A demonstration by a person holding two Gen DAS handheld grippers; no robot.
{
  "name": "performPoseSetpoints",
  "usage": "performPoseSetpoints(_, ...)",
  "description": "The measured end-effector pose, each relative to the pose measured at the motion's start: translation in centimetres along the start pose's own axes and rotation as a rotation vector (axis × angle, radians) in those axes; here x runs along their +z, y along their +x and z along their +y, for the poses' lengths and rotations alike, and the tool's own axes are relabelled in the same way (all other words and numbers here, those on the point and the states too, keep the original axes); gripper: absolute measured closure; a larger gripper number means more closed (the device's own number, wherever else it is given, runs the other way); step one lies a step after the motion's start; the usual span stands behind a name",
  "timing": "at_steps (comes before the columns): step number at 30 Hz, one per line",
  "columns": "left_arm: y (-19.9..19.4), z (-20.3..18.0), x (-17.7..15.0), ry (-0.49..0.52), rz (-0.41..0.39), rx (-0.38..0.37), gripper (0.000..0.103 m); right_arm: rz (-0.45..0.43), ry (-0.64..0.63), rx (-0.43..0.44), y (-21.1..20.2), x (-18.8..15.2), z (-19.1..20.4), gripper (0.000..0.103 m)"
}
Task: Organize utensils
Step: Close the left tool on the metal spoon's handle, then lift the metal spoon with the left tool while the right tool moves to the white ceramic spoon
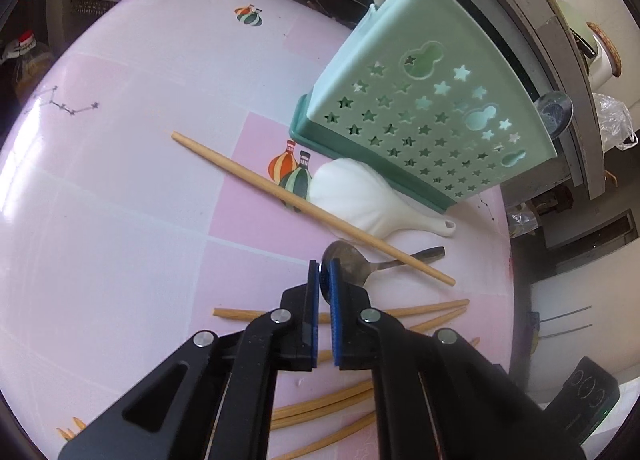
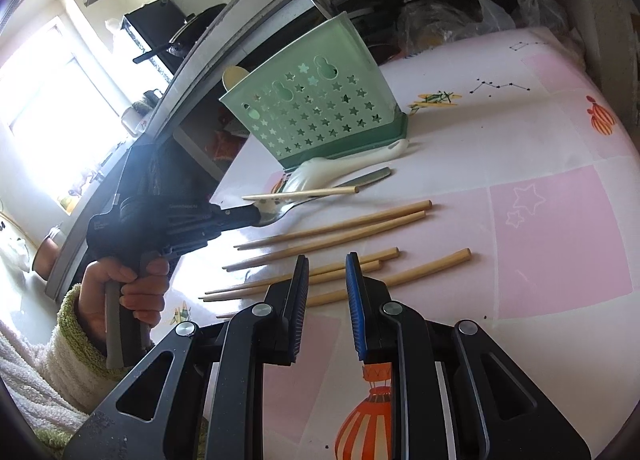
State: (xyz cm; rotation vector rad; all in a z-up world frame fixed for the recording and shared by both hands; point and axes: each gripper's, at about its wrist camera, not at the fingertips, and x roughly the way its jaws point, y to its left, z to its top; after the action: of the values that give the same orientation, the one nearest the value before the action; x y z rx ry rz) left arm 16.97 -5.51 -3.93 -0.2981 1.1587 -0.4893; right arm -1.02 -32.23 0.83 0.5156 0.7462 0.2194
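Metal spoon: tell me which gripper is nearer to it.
Left. The left gripper is shut on the bowl of the metal spoon; the right gripper hangs open over the chopsticks, apart from the spoon.

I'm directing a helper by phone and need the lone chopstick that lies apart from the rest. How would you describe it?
Find the green star-punched holder on the pink table. In front lies a white spoon; the lone chopstick crosses it and the metal spoon's handle diagonally, unlike those lying flat nearer you.
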Motion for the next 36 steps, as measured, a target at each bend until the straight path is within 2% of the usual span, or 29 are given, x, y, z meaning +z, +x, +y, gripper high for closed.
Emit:
performPoseSetpoints(5, -2.2, 0.4, -1.2, 0.057, -0.049, 0.060, 0.099, -0.023, -0.035, -0.021, -0.4, 0.4, 0.9, 0.082)
performPoseSetpoints(10, -5.9, 0.4, -2.4, 0.154, -0.164, 0.123, 0.100, -0.033, -0.089, -0.052, -0.3, 1.2, 2.0, 0.082)
performPoseSetpoints(15, -8.8, -0.3, -3.3, 0.256, -0.265, 0.167, 0.102, -0.058, -0.290, -0.157, 0.8, 3.3, 4.3, 0.082)
performPoseSetpoints(18, -10.2, -0.6, -3.6, 0.295, -0.314, 0.185, 0.102, -0.058, -0.425, -0.181, 2.3, 5.1, 5.4, 0.082)
performPoseSetpoints(23, -12.0, 0.2, -3.6, 0.290, -0.366, 0.172, 0.102, 0.008, -0.548, -0.188, 6.5, 7.6, 5.6, 0.082)
performPoseSetpoints(27, -13.3, 1.1, -3.3, 0.271, -0.395, 0.153, 0.102, 0.041, -0.724, -0.257, 9.4, 8.1, 6.4, 0.082)
performPoseSetpoints(36, -14.3, 2.9, -2.4, 0.245, -0.433, 0.134, 0.102, 0.207, -1.073, -0.319, 14.4, 5.9, 6.9, 0.070)
